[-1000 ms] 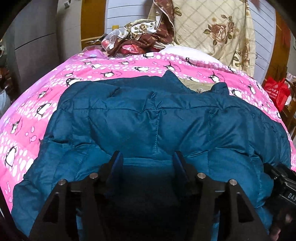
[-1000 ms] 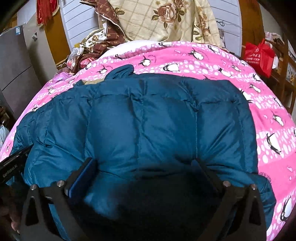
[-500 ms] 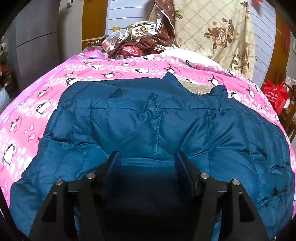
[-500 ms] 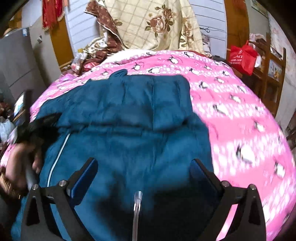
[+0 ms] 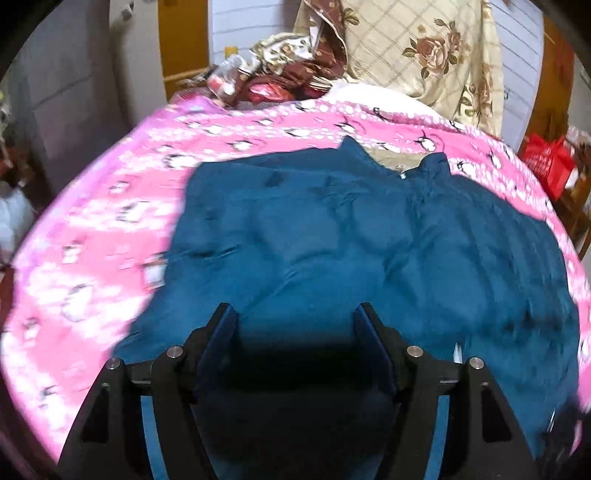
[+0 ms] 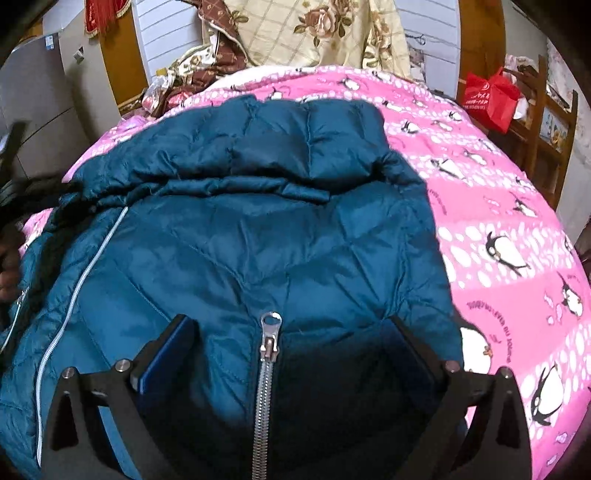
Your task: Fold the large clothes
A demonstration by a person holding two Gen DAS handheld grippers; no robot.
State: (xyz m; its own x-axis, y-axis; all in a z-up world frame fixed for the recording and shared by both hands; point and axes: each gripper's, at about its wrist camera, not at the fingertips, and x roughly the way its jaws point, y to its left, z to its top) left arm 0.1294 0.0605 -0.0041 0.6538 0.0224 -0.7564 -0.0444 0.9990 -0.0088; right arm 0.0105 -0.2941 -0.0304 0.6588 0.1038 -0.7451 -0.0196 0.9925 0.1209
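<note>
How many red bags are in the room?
1. A red bag sits on the wooden shelf right of the bed, beyond the pink penguin blanket. Others may be hidden.

Both wrist cams look fwd & down along own fingers, close over the blue jacket (image 5: 369,240) on the pink penguin blanket (image 5: 110,221). Left cam blurred. Right cam sits nearer, zipper (image 6: 267,369) in foreground. Shared: jacket, blanket, floral quilt (image 6: 314,29), red bag (image 6: 489,98).
</note>
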